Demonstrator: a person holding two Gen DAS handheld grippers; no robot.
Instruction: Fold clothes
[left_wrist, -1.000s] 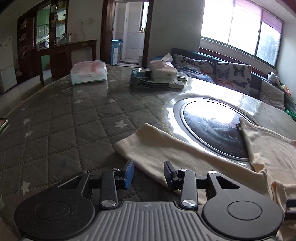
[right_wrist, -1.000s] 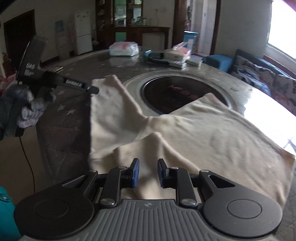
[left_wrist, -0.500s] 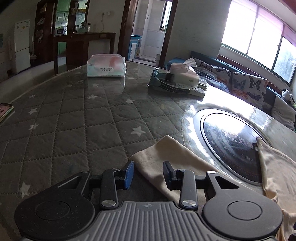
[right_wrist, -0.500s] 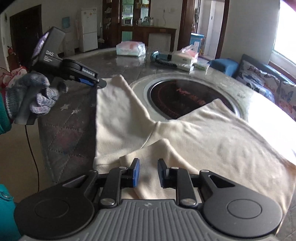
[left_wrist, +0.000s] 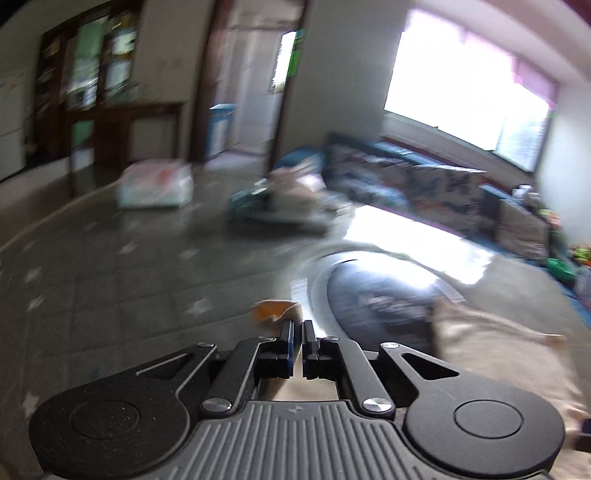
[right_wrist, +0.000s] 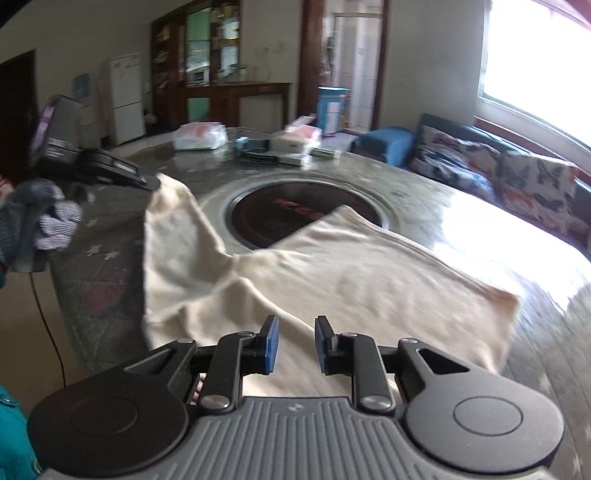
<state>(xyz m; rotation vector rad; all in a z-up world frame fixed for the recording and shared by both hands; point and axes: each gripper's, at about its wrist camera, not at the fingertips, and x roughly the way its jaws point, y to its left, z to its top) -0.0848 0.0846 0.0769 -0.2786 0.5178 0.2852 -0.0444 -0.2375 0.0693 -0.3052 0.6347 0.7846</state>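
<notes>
Daylight from a wide window falls across a round dining table (right_wrist: 110, 258) with a quilted star-patterned cover and a dark glass disc set into its middle.

At the table's left edge the left gripper (right_wrist: 153, 181) is clenched on the tip of a sleeve of the cream garment (right_wrist: 369, 273); in its own blurred view a small tuft of cloth pokes out past the pinched fingertips (left_wrist: 288, 334). That corner stands lifted off the table, and the sleeve hangs from it in a slack drape. A gloved hand (right_wrist: 40, 218) carries this tool.

The right gripper (right_wrist: 295, 343) hovers over the near edge of the garment with its jaws apart and nothing pressed between them.

Beyond, the body of the garment lies spread from the near edge across part of the glass disc (right_wrist: 295, 218) toward the right side. Tissue packs (right_wrist: 199, 134) and small boxes sit at the far edge.

The fabric looks light, soft and limp, likely to sag and crease wherever it is unsupported. Hems, cuffs and corners should give the surest pinch, since a mid-panel grab would probably bunch the cloth.
</notes>
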